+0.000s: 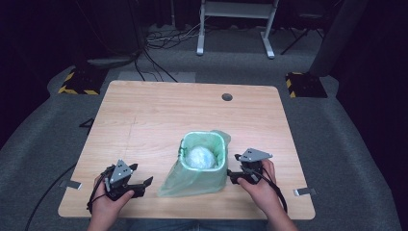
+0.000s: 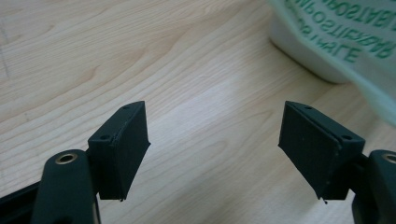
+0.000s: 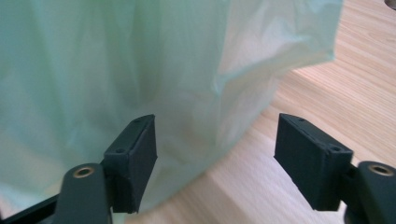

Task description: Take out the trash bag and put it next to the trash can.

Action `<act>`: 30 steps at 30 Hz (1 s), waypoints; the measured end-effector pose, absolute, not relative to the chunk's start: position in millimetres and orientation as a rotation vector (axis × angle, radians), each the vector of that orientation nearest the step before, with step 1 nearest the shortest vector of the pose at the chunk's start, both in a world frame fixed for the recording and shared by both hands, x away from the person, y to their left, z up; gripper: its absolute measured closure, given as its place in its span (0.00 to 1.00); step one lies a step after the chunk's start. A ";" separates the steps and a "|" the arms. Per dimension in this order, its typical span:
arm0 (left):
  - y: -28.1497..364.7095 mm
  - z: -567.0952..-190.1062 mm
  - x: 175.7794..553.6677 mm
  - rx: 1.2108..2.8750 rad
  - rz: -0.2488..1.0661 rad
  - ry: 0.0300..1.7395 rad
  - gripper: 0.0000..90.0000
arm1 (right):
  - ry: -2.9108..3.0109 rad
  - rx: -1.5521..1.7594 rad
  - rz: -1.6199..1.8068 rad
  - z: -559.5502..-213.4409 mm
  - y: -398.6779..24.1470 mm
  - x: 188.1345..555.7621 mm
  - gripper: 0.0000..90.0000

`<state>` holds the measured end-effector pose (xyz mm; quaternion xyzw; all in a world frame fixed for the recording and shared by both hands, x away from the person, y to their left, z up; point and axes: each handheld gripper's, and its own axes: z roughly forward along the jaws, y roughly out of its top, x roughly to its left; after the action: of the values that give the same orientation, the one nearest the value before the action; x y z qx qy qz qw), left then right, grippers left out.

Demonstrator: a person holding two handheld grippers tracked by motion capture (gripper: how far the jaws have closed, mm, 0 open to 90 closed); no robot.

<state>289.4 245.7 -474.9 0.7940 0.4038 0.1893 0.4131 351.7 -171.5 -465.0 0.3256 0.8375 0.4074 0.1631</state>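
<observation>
A small bin (image 1: 202, 159) lined with a pale green plastic bag (image 1: 192, 180) stands on the wooden table (image 1: 159, 115), near its front middle. A crumpled whitish lump (image 1: 199, 157) lies inside it. My left gripper (image 1: 139, 177) rests at the front left, open, with bare wood between its jaws; the bag's printed edge (image 2: 345, 42) hangs at the upper right of the left gripper view. My right gripper (image 1: 233, 166) sits just right of the bin, open, facing the bag's draped side (image 3: 116, 70) at close range without holding it.
A dark round hole (image 1: 227, 97) marks the table's far side. Beyond the table lie grey carpet, loose cables (image 1: 163, 38) and a white frame's legs (image 1: 235, 29). Yellow-and-black striped blocks (image 1: 77, 82) sit at both far corners.
</observation>
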 end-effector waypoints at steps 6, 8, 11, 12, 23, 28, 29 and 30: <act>241.5 -464.7 285.1 1.995 0.436 0.996 0.26 | 2.379 0.935 1.160 -458.2 -184.0 336.0 0.25; 238.7 -460.6 282.3 2.012 0.443 0.968 0.25 | 2.384 0.926 1.166 -458.0 -184.8 330.3 0.24; 232.7 -457.8 279.5 2.039 0.444 0.941 0.24 | 2.404 0.916 1.174 -459.4 -183.8 322.6 0.23; 230.9 -458.0 279.2 2.043 0.436 0.940 0.24 | 2.409 0.914 1.171 -460.2 -183.3 320.8 0.23; 197.2 -467.4 282.5 2.131 0.379 0.845 0.23 | 2.479 0.879 1.149 -478.7 -163.2 320.5 0.24; 185.7 -475.4 299.2 2.141 0.377 0.767 0.56 | 2.502 0.855 1.155 -484.8 -154.7 325.3 0.32; 184.0 -475.9 302.0 2.150 0.353 0.758 0.60 | 2.508 0.855 1.158 -485.7 -153.8 326.5 0.39; 182.7 -476.3 304.6 2.149 0.340 0.750 0.70 | 2.524 0.846 1.166 -486.2 -153.4 327.8 0.51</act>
<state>304.6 182.7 -476.3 0.8526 0.2975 0.1350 0.4078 327.8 -153.4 -486.2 0.2892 0.8625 0.3984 0.1173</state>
